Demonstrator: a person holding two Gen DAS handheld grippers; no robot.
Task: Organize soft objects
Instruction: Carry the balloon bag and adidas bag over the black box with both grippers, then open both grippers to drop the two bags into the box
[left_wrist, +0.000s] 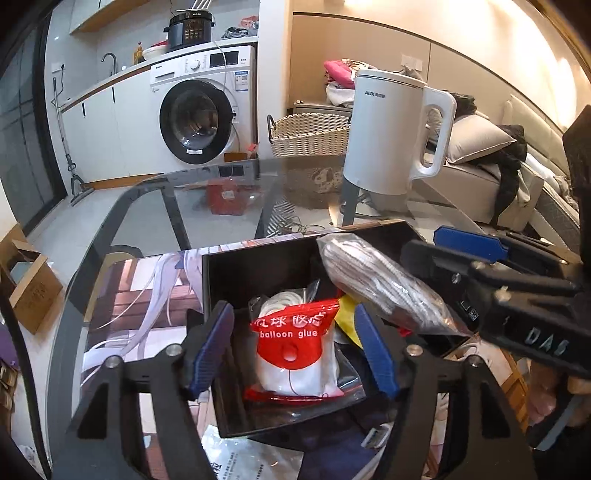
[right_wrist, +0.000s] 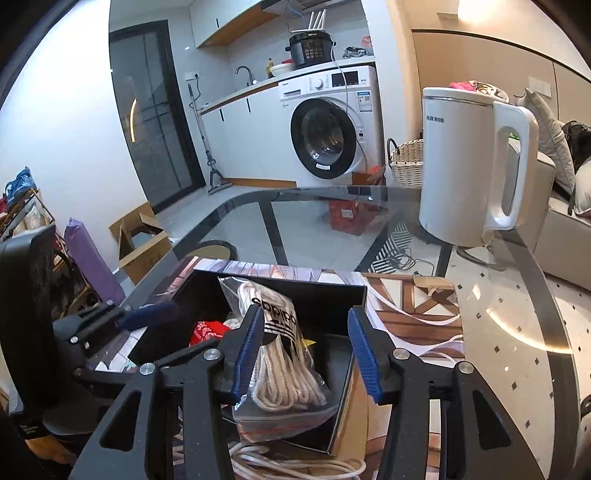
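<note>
Blue-padded left tool (left_wrist: 295, 343) open around balloon glue packet (left_wrist: 295, 347), right tool (right_wrist: 303, 350) open beside rope bag (right_wrist: 277, 369)

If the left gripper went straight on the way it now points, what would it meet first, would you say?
Most likely the red balloon glue packet, lying in the black box directly between the left gripper's open blue pads; depth is hard to judge.

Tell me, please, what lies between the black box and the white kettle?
Only bare glass table top lies between the black box and the white kettle, clearest in the right wrist view.
</note>
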